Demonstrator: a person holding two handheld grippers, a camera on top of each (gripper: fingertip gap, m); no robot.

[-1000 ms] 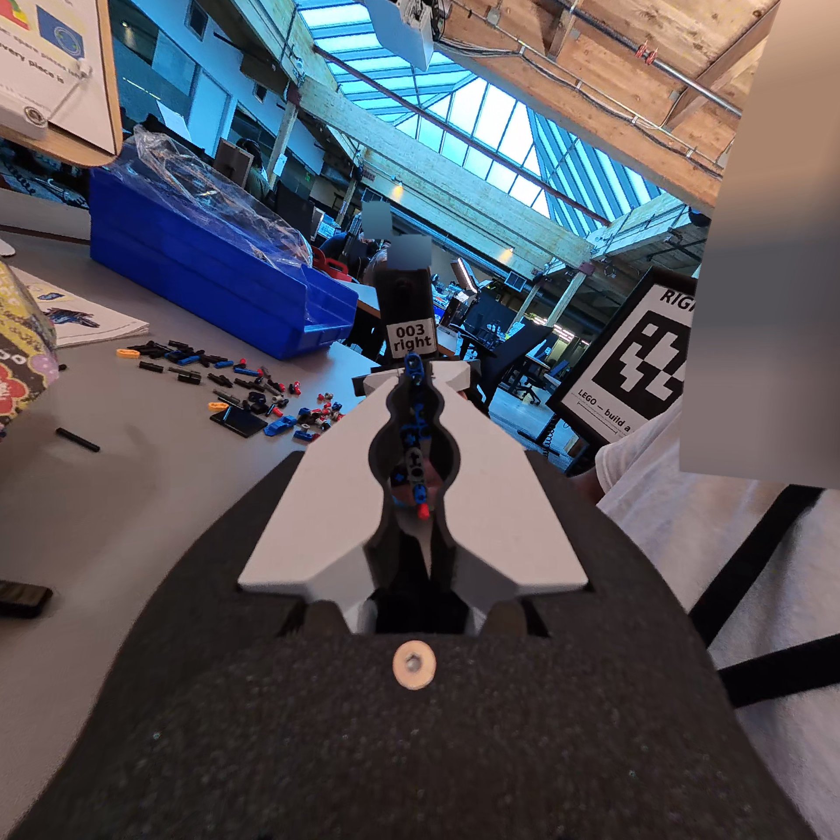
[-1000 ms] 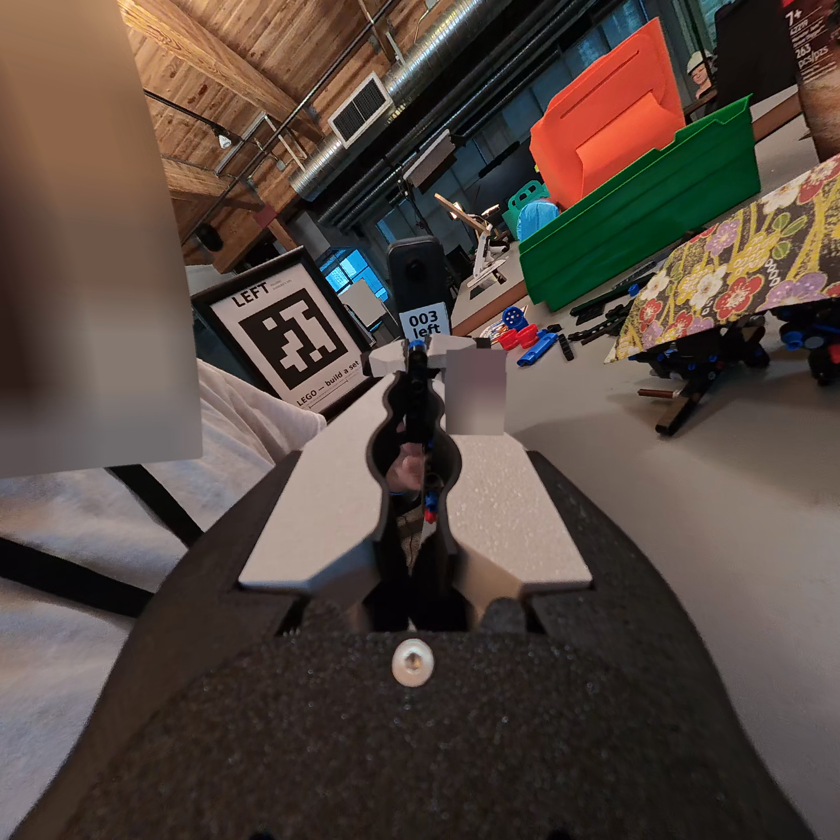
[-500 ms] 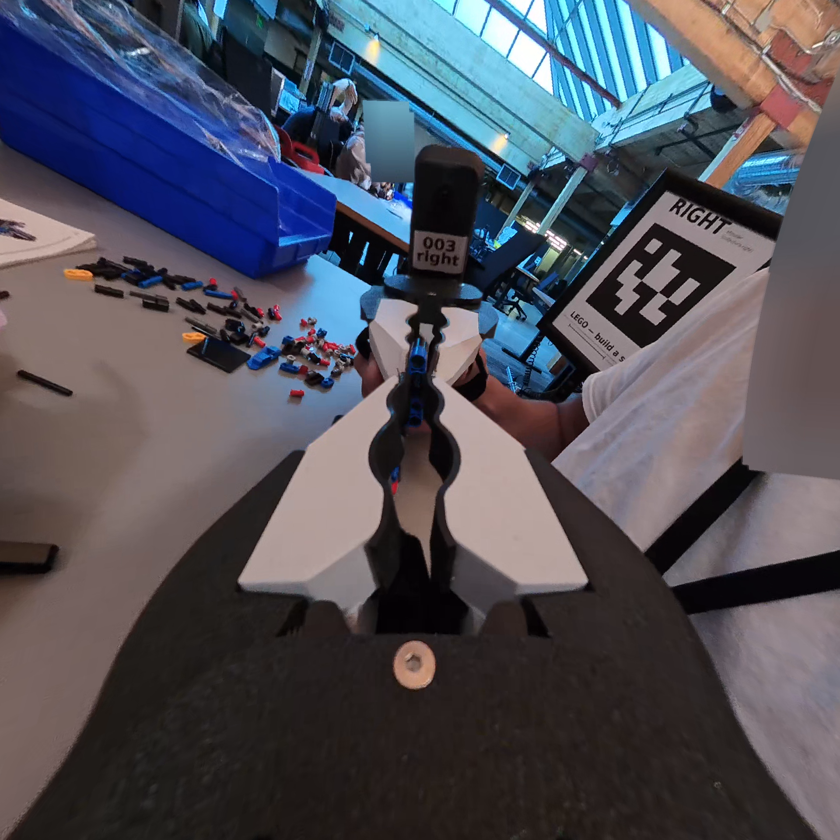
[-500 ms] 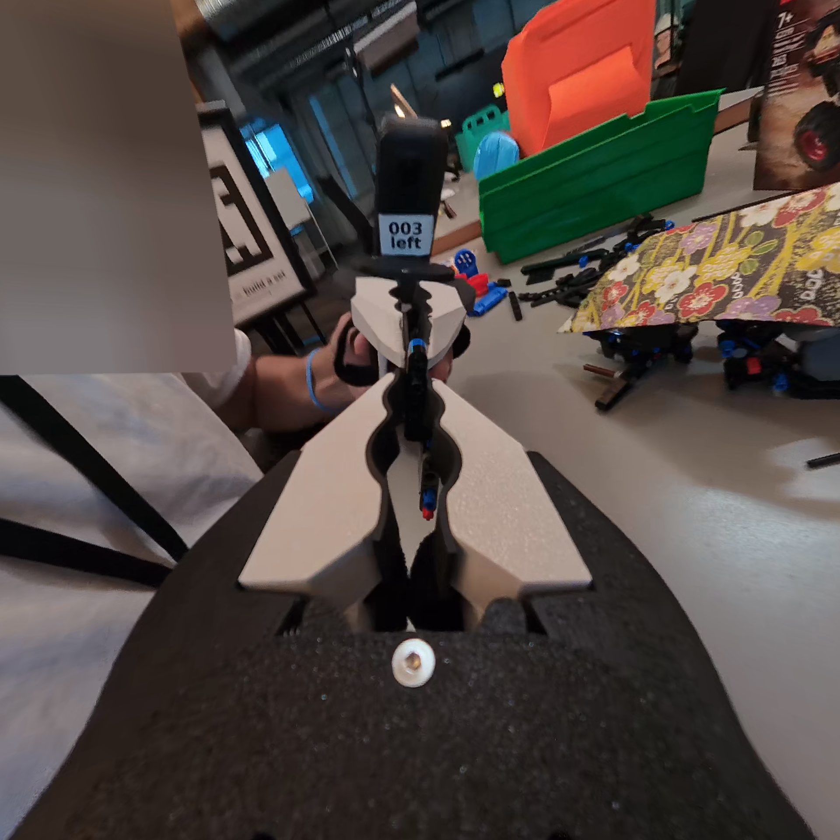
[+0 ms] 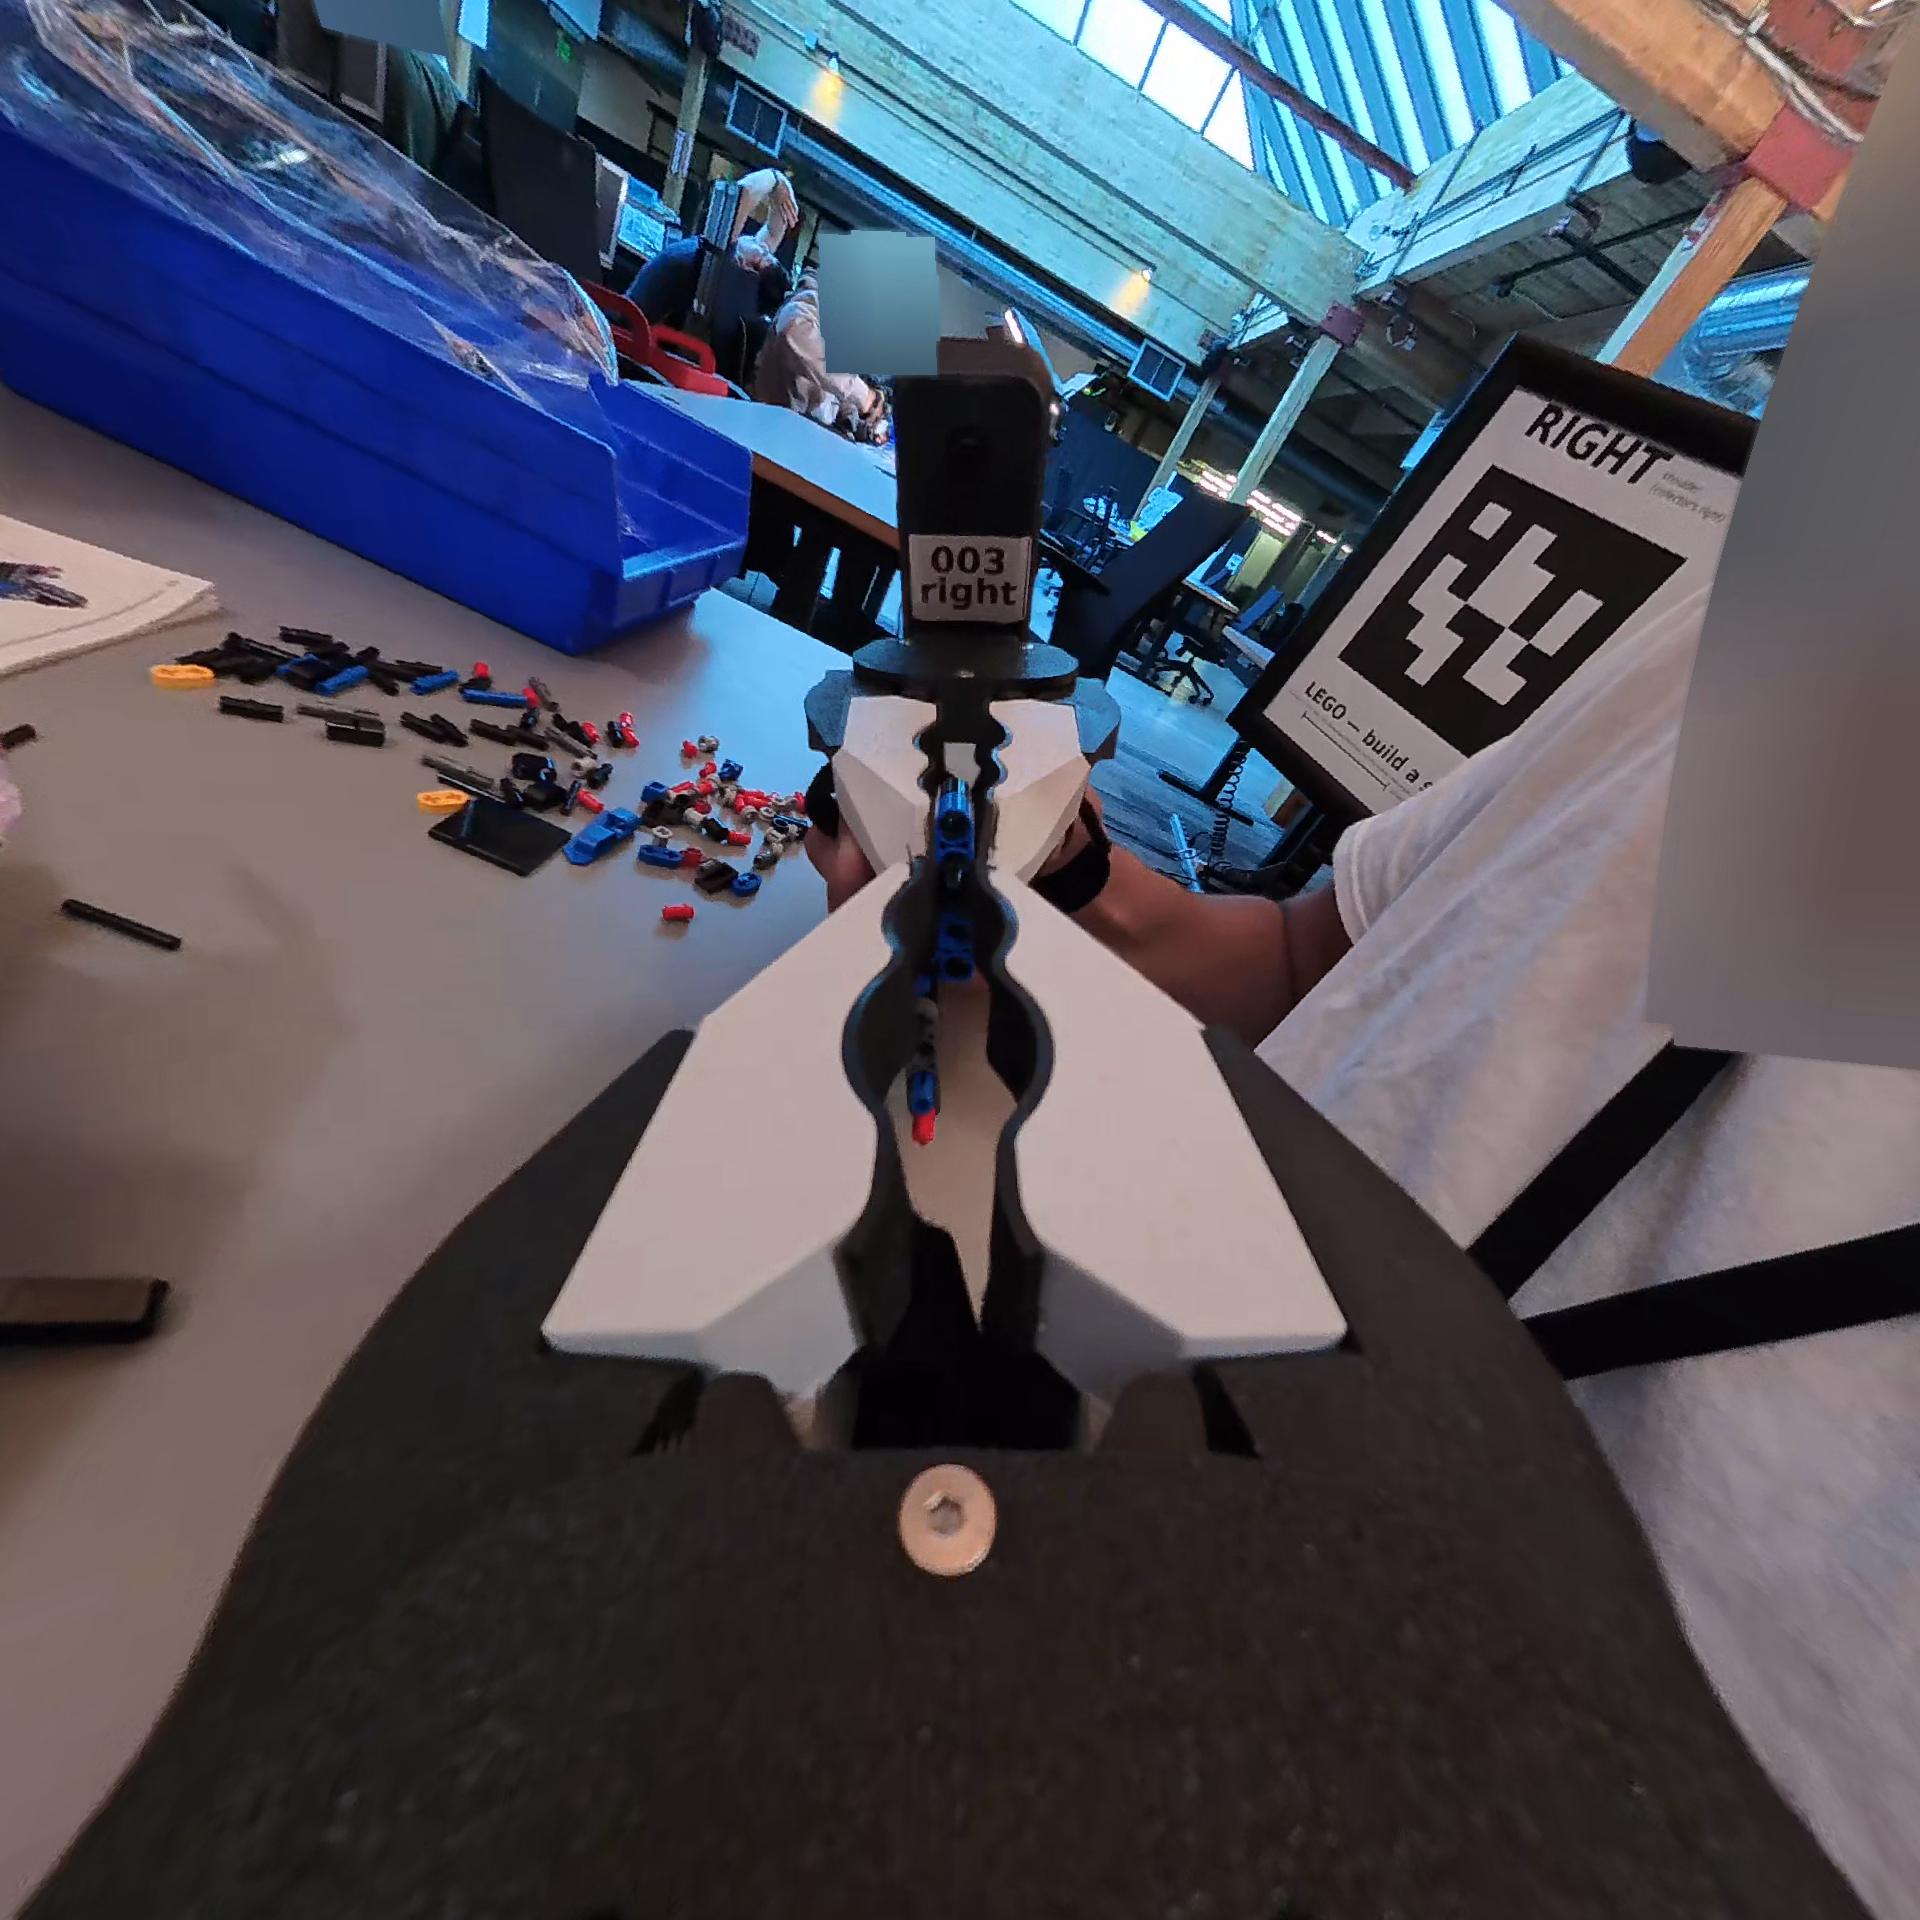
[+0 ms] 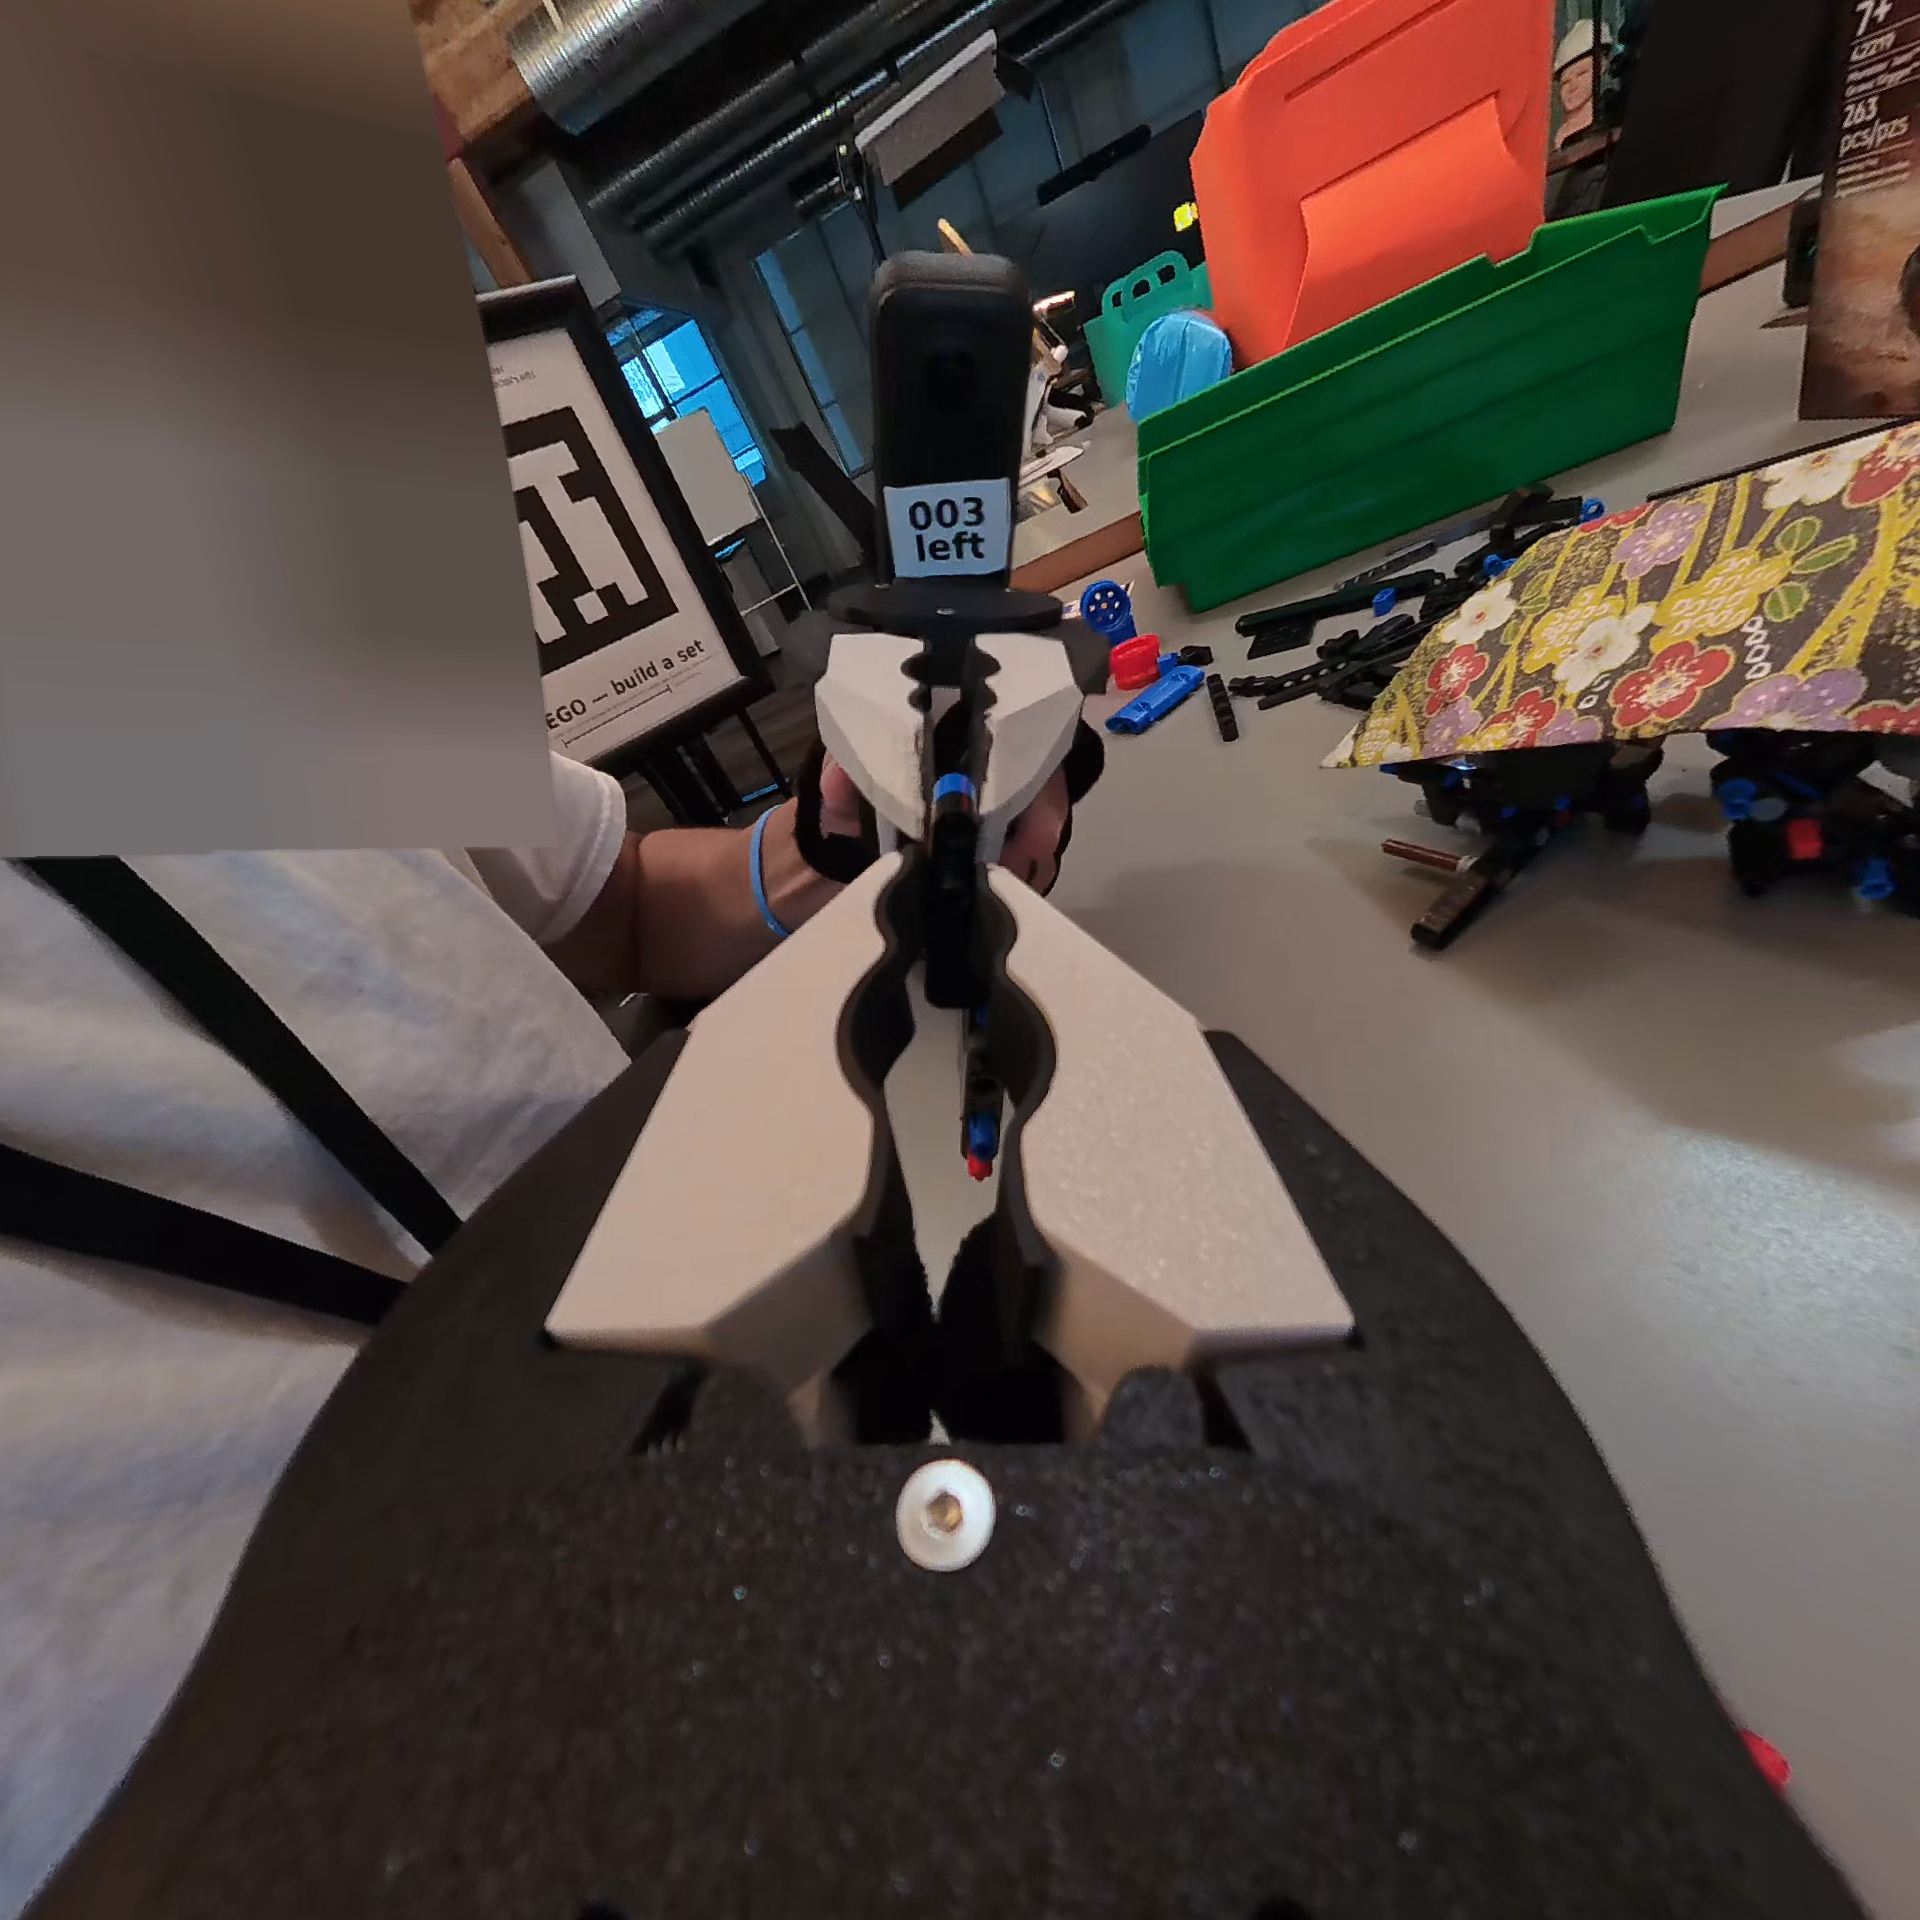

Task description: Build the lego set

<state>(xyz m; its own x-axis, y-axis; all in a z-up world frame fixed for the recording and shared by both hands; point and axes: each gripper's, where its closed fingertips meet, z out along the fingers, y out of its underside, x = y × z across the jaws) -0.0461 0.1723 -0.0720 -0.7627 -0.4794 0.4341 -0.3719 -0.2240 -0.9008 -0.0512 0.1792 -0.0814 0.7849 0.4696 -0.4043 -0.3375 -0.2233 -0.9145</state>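
My left gripper (image 5: pixel 951 883) is shut on a thin blue and black lego assembly (image 5: pixel 951 935) with a red pin at its near end. My right gripper (image 5: pixel 961 774) faces it tip to tip, and the blue beam reaches into its jaws. In the right wrist view my right gripper (image 6: pixel 951 862) is shut on a black lego part (image 6: pixel 948 935) with a blue and red pin behind it. The left gripper (image 6: pixel 951 727) stands just beyond, closed around the far end. Both are held above the grey table (image 5: pixel 312 1039).
Loose black, blue and red pieces (image 5: pixel 520 769) lie left of the grippers, before a blue bin (image 5: pixel 364 416) and a booklet (image 5: pixel 83 592). A flowered cloth (image 6: pixel 1662 623) covers a part-built model (image 6: pixel 1558 800) at right, with a green bin (image 6: pixel 1403 416) behind. Only a small space, under 4 cm, lies between the two pairs of fingers.
The two grippers have drawn a little apart, so each one's fingers and the hand behind now show. Both have tilted down toward the table. Both stay shut.
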